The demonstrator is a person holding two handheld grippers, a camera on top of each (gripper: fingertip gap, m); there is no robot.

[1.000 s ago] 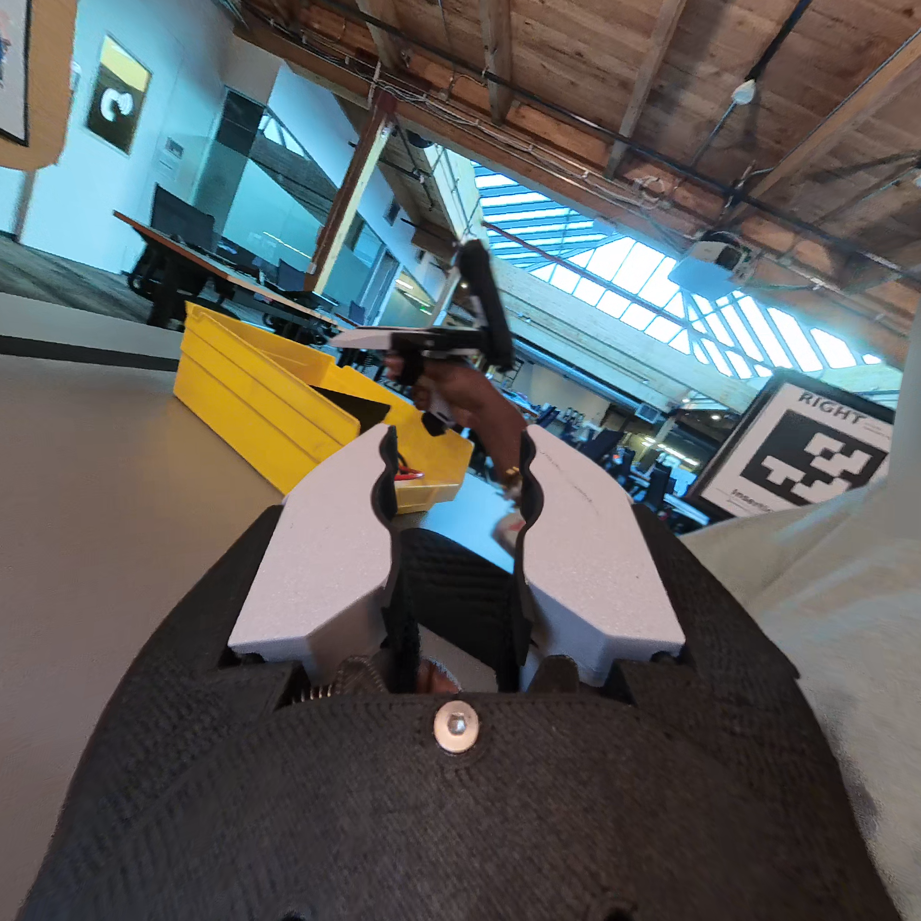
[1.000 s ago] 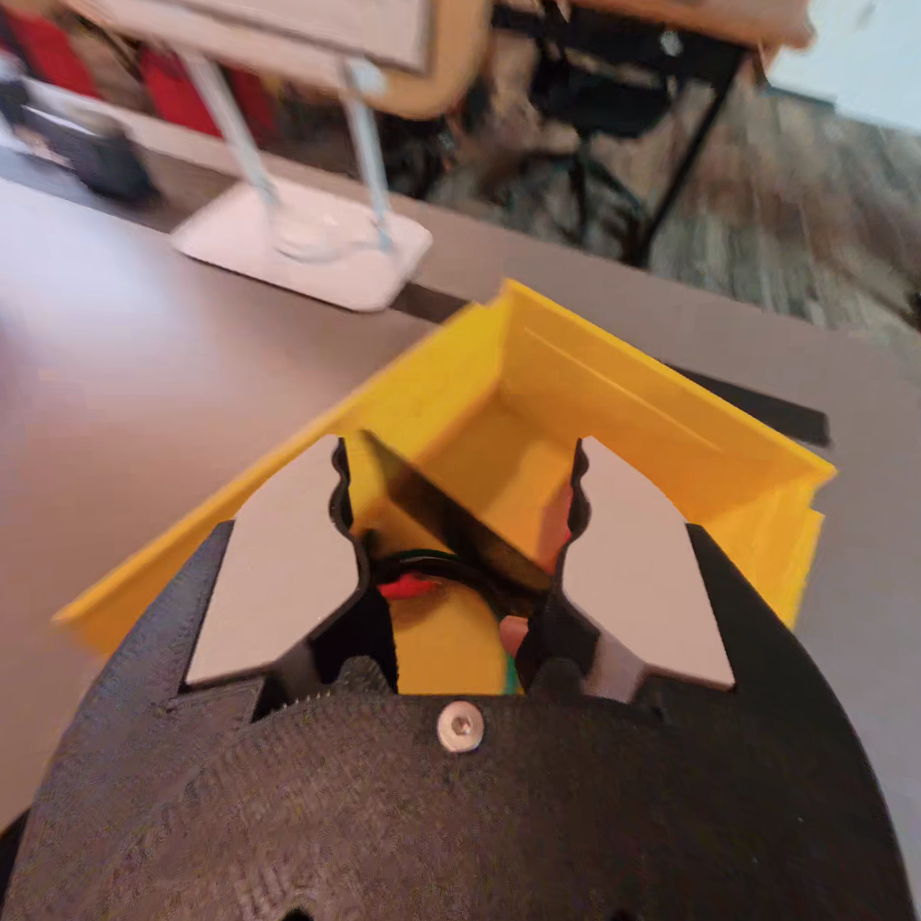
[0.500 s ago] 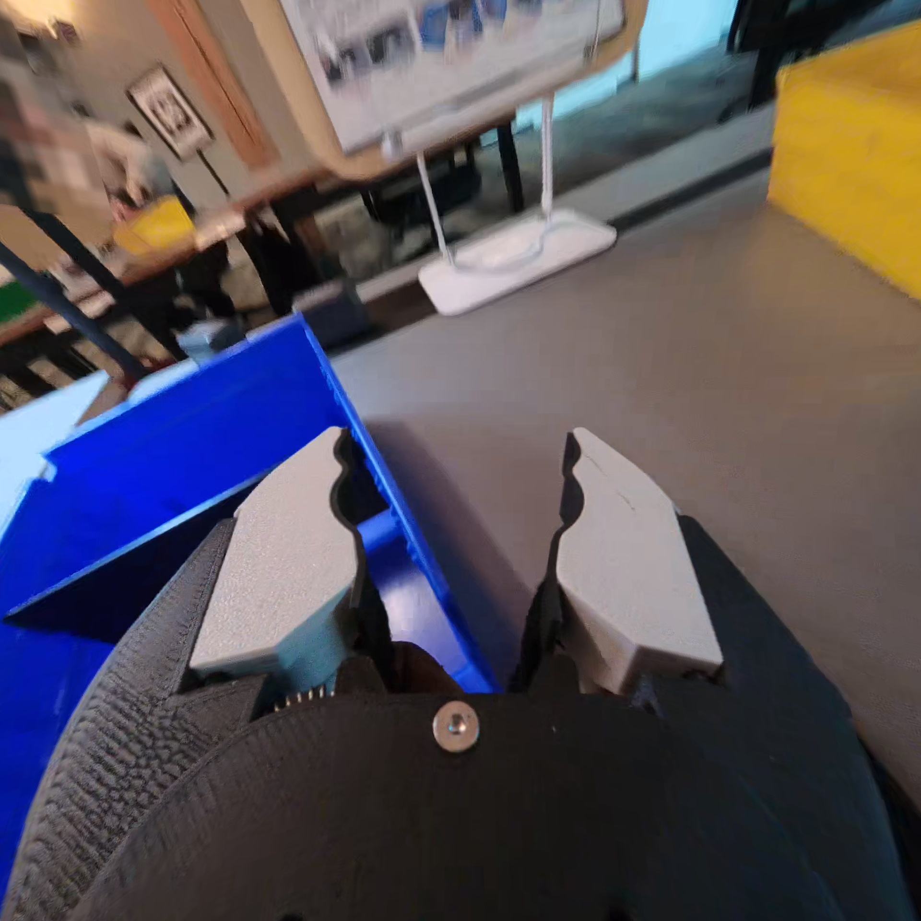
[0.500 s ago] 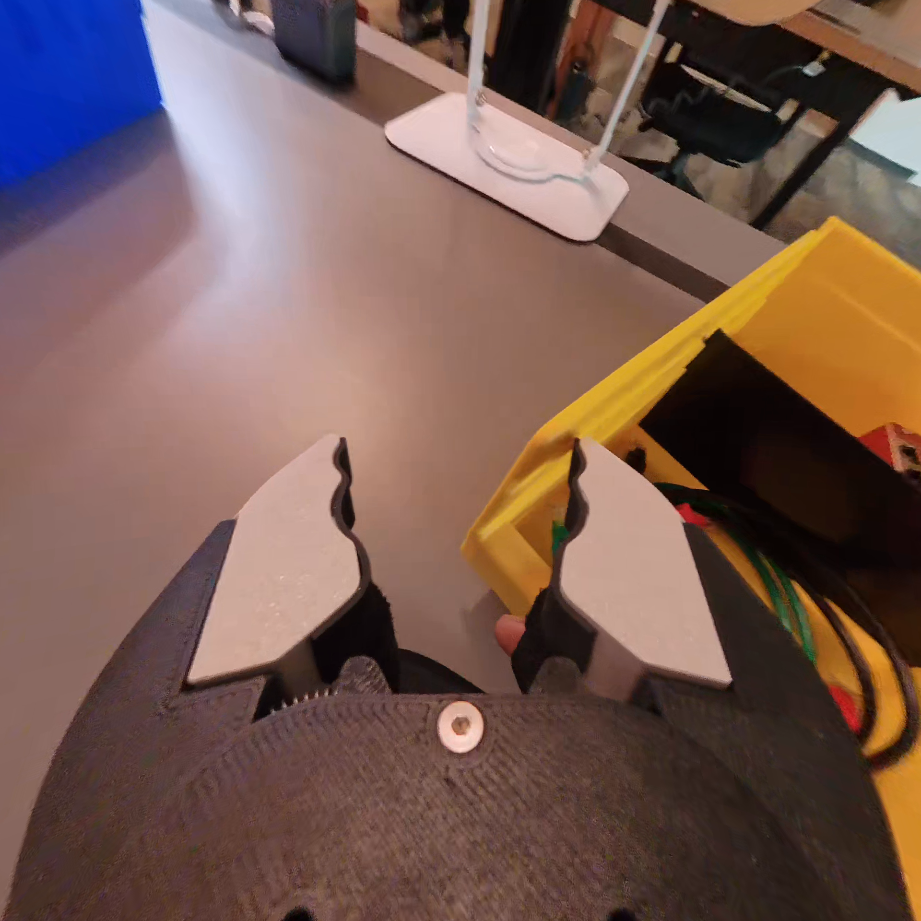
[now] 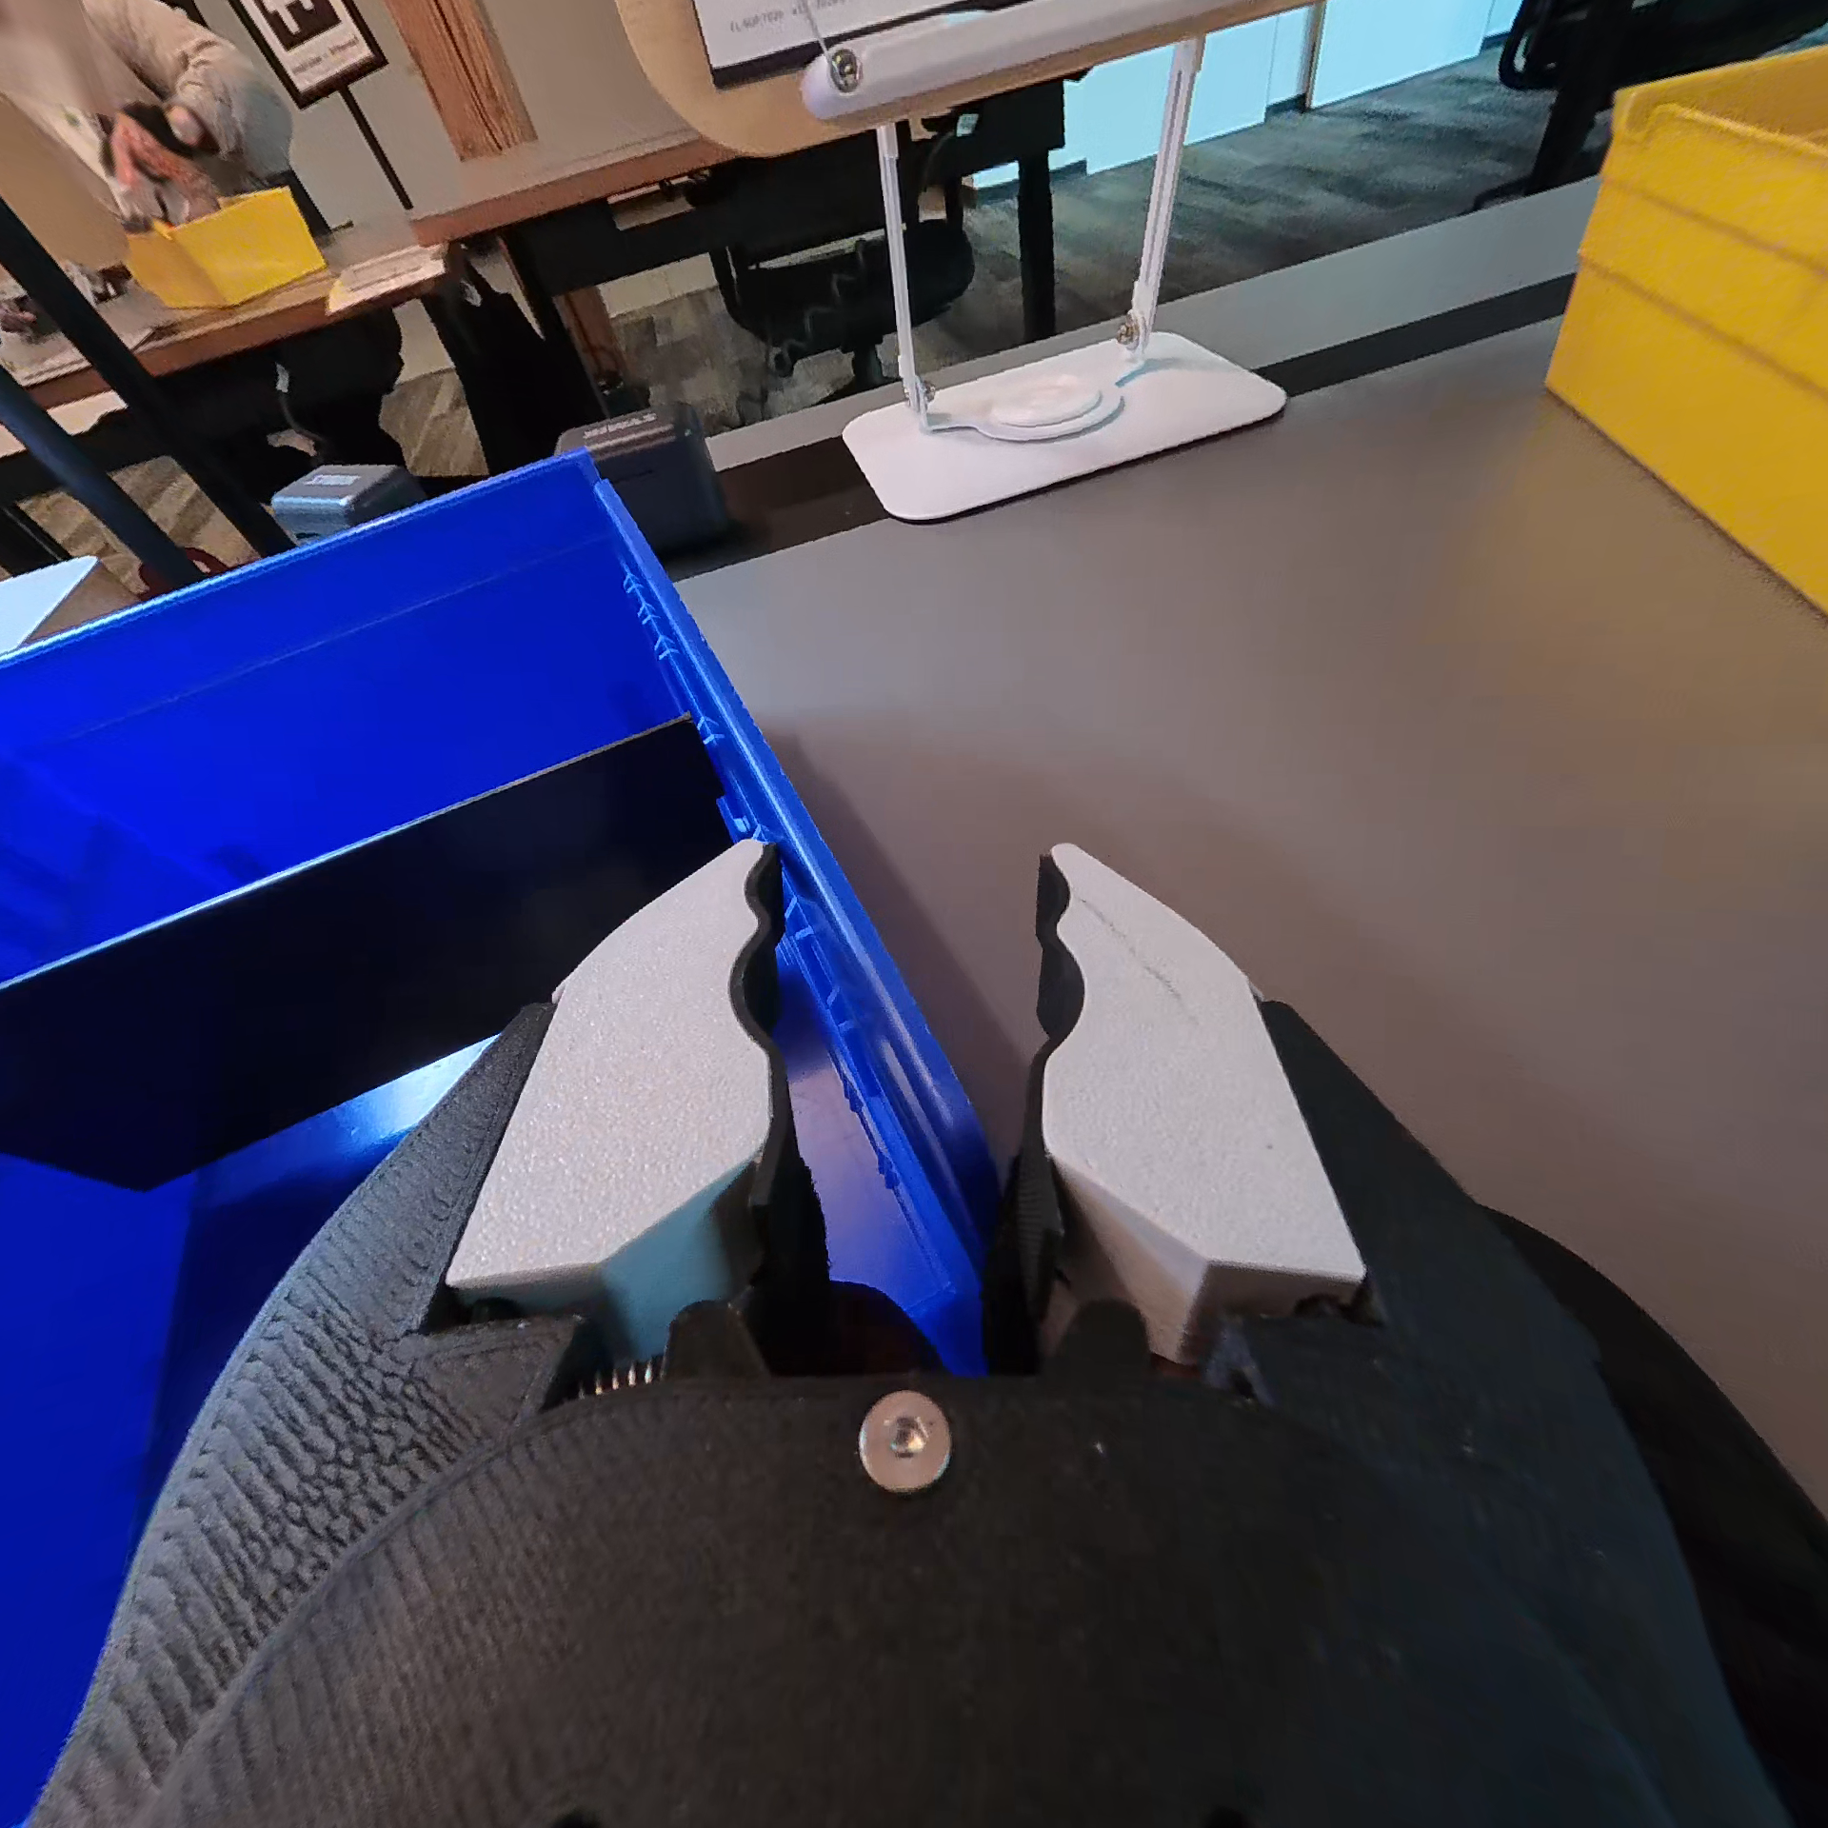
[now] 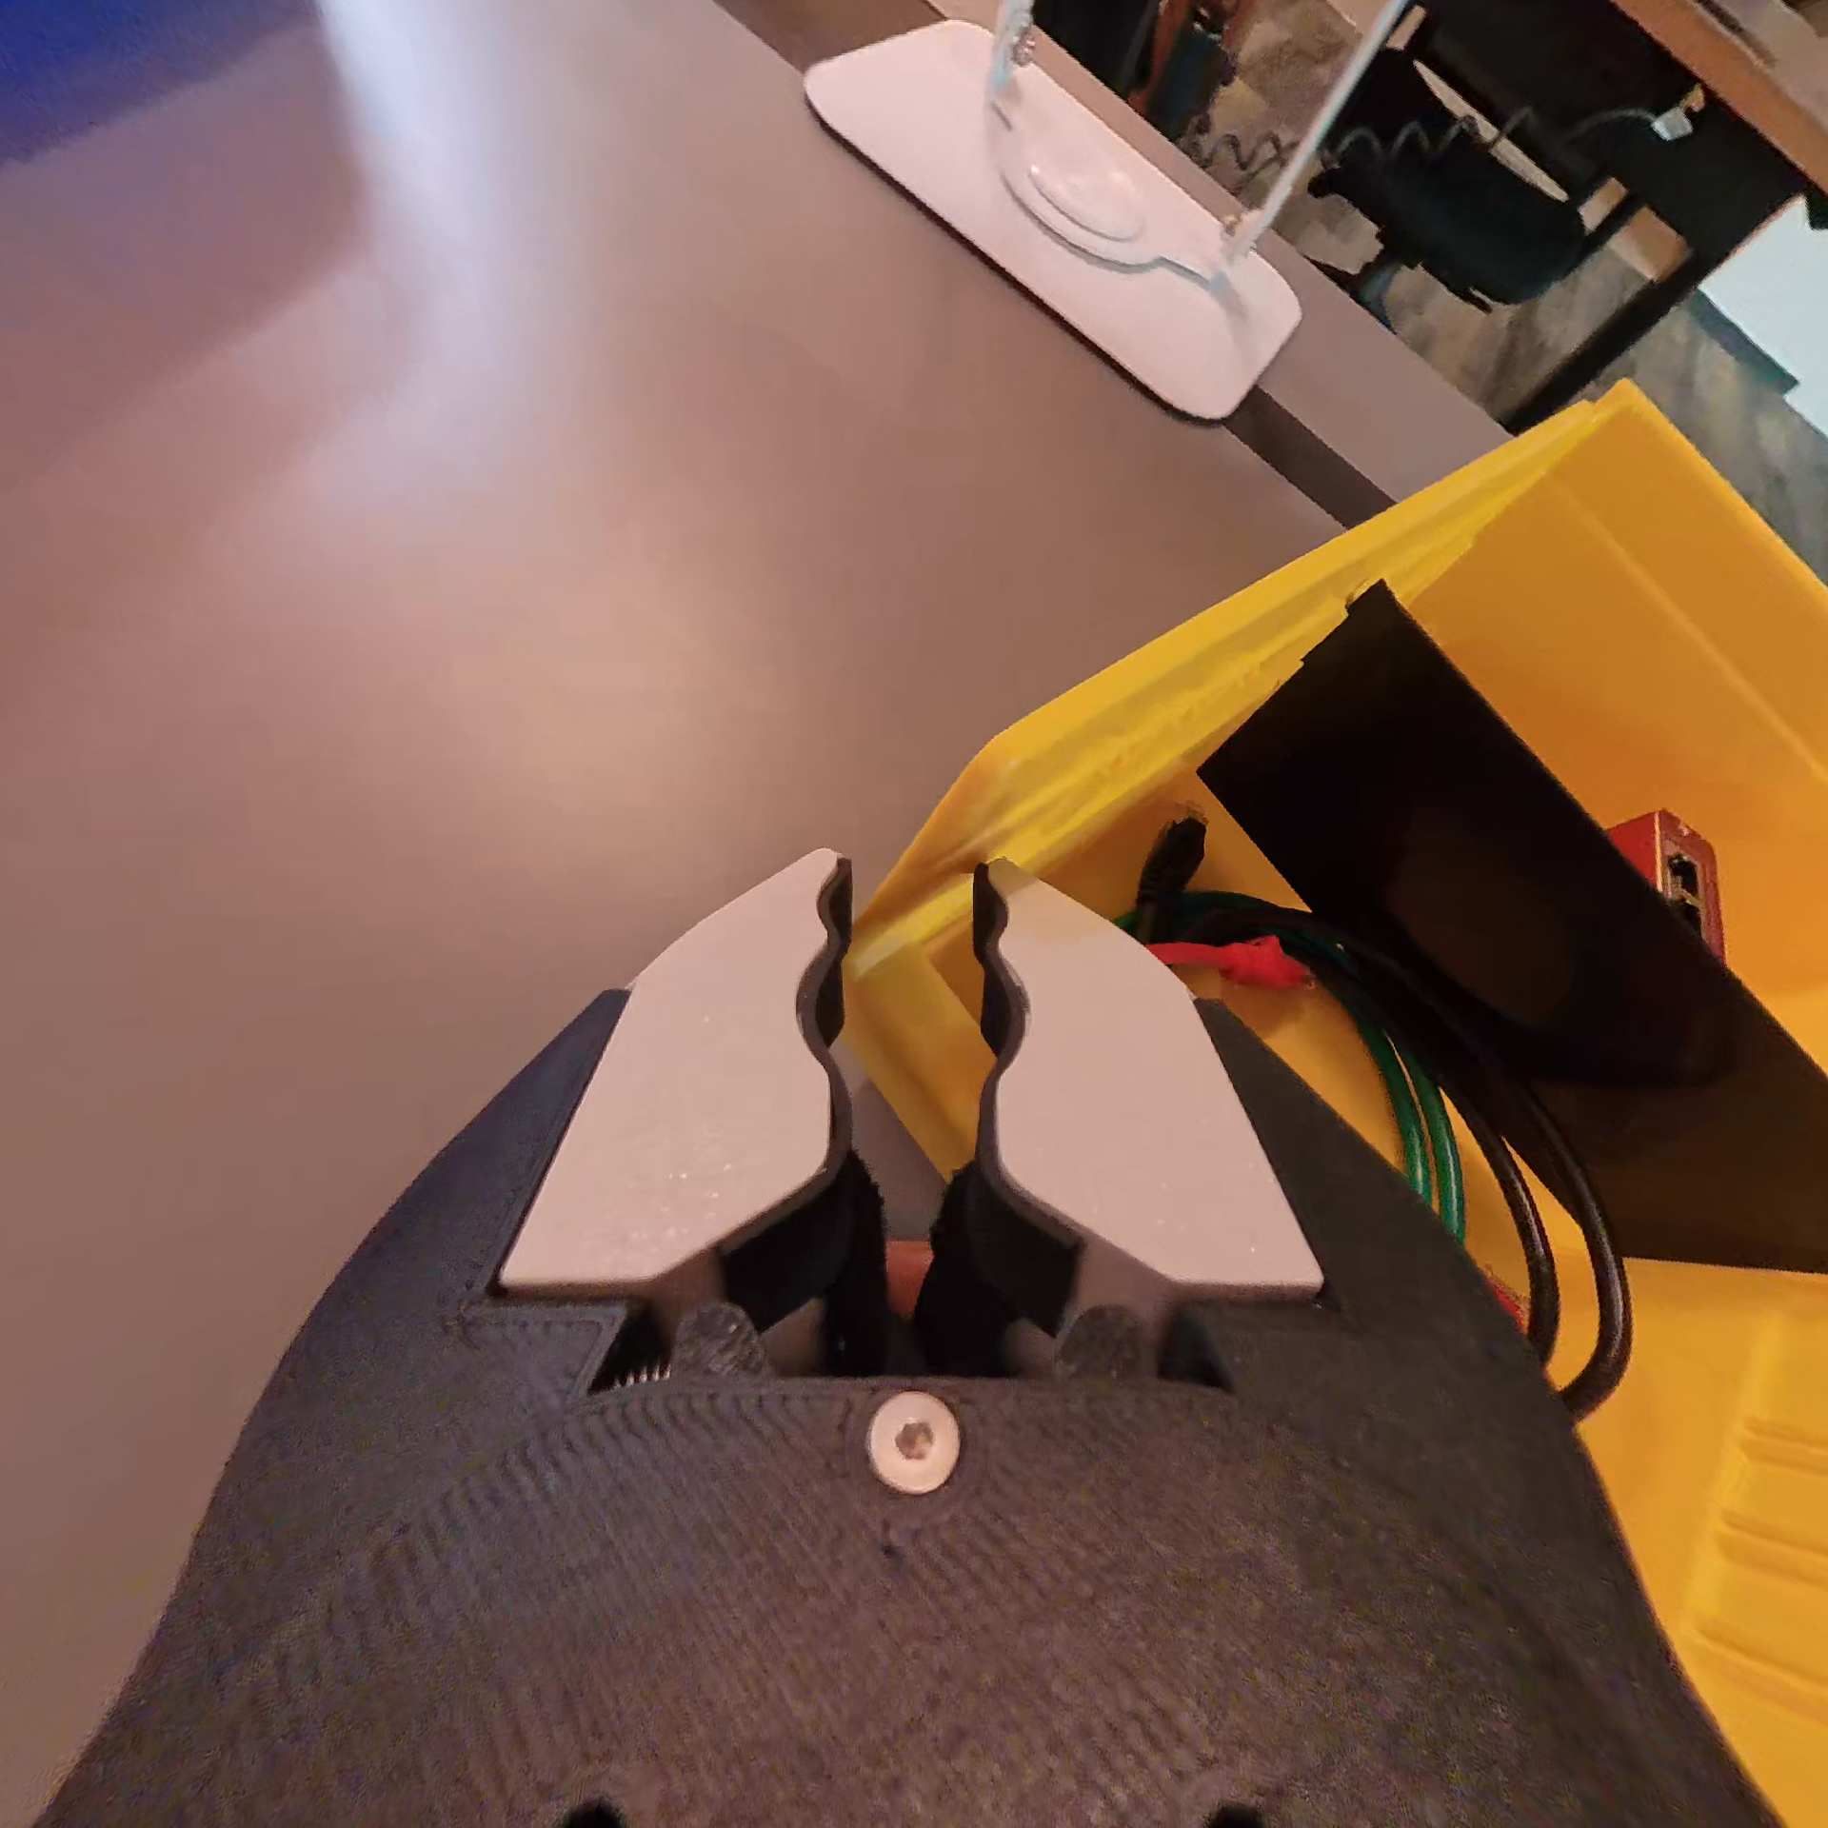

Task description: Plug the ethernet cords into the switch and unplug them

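Nothing of the plugging or unplugging is shown as done. No cord is held, and no plug can be seen seated in a port.

The right tongs [image 6: 908,895] are seen narrowed to a slim gap, straddling the near corner of the yellow bin [image 6: 1138,712]; whether the rim is actually pinched cannot be told, and no cord lies between the fingers. Inside that bin, in the near compartment, a loose tangle of ethernet cords [image 6: 1424,1118] is found: green, black and red strands coiled together, with a black plug [image 6: 1172,851] resting against the bin wall. Behind a black divider [image 6: 1484,910], in the next compartment, a red switch [image 6: 1677,875] is partly visible, and its ports are mostly hidden.

The left tongs [image 5: 905,880] are held moderately open and empty, poised over the right wall of a blue bin [image 5: 791,870], which is crossed by its own dark divider [image 5: 376,930]. No task item is seen in the visible part of the blue bin. The bare grey desk [image 5: 1286,742] lies between the two bins, with a white stand [image 5: 1068,425] at its far edge.

The task is judged to be at its very start: the cords and the switch are yet to be taken out of the yellow bin, and every insertion and removal remains.
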